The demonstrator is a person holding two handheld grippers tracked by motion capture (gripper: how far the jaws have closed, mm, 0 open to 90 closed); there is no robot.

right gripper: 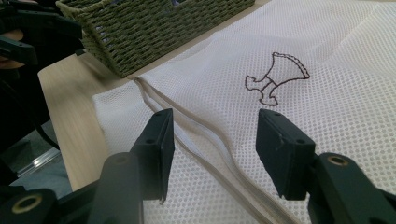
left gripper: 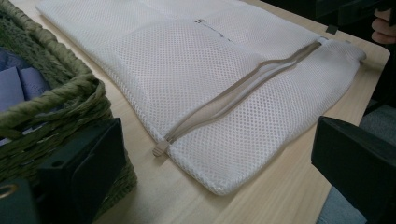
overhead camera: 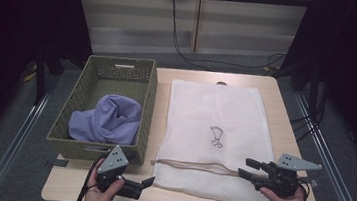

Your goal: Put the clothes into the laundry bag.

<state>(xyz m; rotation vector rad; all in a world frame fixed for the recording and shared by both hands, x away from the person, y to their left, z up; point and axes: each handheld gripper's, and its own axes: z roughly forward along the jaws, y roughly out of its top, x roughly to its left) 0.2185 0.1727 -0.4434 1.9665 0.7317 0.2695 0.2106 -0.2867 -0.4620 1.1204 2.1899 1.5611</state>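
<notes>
On the pale wooden table (overhead camera: 285,117), a white mesh laundry bag (overhead camera: 213,129) is lying flat, taking up the middle and right of the tabletop; a beige zipper (overhead camera: 195,165) is running across it near the person's edge, and a small dark embroidered mark (overhead camera: 217,137) is sitting near its centre. In the left gripper view the zipper's pull tab (left gripper: 160,149) is resting at the bag's near corner, just beside the woven basket. That green woven basket (overhead camera: 111,73) is standing at the table's left side, close beside the bag, and a lavender cloth (overhead camera: 109,121) is lying bunched inside it.

The left gripper (overhead camera: 146,182) is hovering low over the table's near edge, in front of the basket and pointing toward the bag's zipper end; its jaws are standing spread, with nothing between them. The right gripper (overhead camera: 248,169) is hovering at the bag's near right corner, pointing left along the zipper; in the right gripper view its jaws are standing wide apart above the mesh, the zipper line is passing beneath the gap, and whether the tips are touching the fabric I cannot tell.
</notes>
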